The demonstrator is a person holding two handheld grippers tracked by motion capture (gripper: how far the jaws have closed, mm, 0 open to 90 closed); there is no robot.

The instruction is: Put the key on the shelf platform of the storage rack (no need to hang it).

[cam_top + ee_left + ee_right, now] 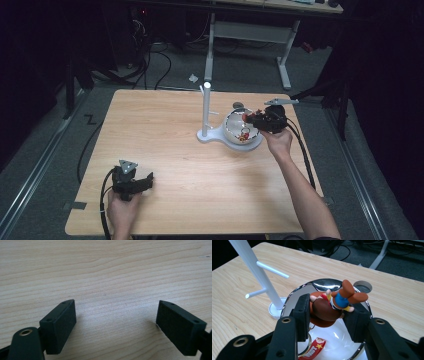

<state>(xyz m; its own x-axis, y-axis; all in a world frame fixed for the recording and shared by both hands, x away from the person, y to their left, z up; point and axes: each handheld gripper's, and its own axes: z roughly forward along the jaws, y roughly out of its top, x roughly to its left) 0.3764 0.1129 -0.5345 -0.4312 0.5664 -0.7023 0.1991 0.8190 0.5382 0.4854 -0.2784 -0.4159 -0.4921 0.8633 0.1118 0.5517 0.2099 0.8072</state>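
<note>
A small cowboy figurine keychain (342, 298), brown with a blue middle, is clamped between the black jaws of my right gripper (331, 306). It hangs just above a shiny white-lined bowl (324, 283). Its red tag (315, 350) and key ring dangle into the bowl. From above, the right gripper (250, 119) is over the bowl (235, 131), which sits on the base of a white peg stand (205, 107). My left gripper (147, 181) rests low at the table's front left. Its jaws are spread wide over bare wood (105, 270), so the left gripper (116, 303) holds nothing.
The white stand (254, 267) has thin side pegs sticking out toward the bowl. A round cable hole (362, 286) lies in the tabletop just behind the bowl. A desk frame and cables (150, 55) stand on the floor beyond the table's far edge.
</note>
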